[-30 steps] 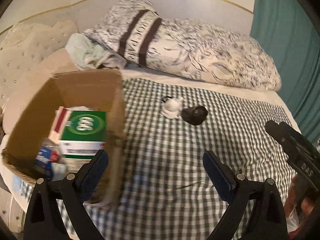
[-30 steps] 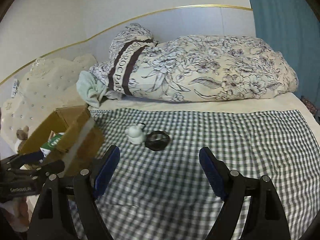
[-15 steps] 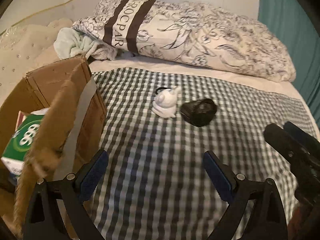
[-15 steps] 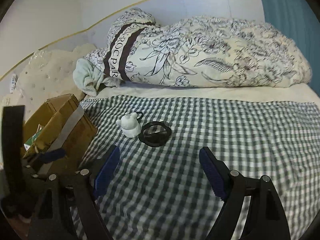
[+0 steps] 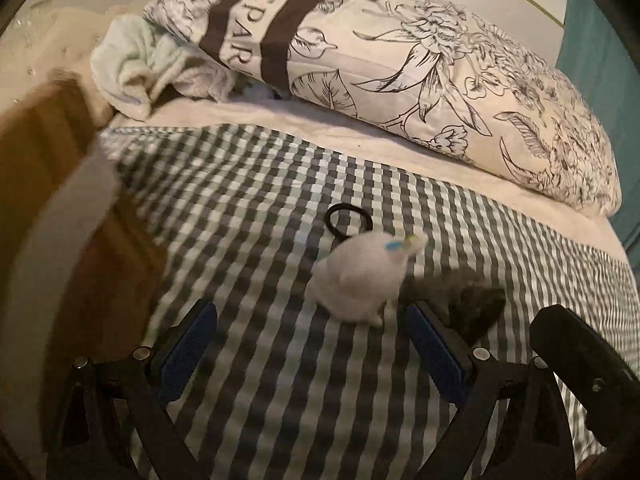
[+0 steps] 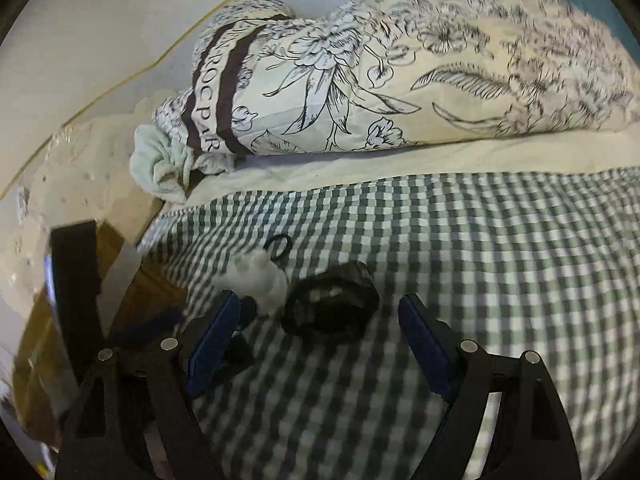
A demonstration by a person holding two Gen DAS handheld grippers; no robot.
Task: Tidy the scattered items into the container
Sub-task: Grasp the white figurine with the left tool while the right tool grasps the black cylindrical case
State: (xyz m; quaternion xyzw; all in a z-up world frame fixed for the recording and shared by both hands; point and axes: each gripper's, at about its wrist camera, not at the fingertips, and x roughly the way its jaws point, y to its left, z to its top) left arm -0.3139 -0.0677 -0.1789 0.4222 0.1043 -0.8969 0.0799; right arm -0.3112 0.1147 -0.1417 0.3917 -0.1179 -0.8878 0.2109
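A small white figurine point(image 5: 362, 276) point(image 6: 256, 276) lies on the checked blanket, with a thin black hair tie point(image 5: 348, 220) point(image 6: 278, 246) just behind it and a black crumpled round item point(image 5: 472, 300) point(image 6: 330, 306) to its right. My left gripper point(image 5: 312, 344) is open, its jaws wide, just short of the figurine. My right gripper point(image 6: 320, 338) is open too, with the black item just ahead of its jaws. The cardboard box point(image 5: 52, 208) point(image 6: 120, 272) stands at the left; its inside is hidden.
A large floral pillow point(image 5: 420, 76) and a pale green towel point(image 5: 136, 68) lie behind the items against the headboard. A teal curtain point(image 5: 600, 40) hangs at the far right. The checked blanket point(image 6: 500, 260) stretches to the right.
Both grippers have come down and forward toward the items, which now look much larger. The box has slid to the left edge, and its contents are out of sight.
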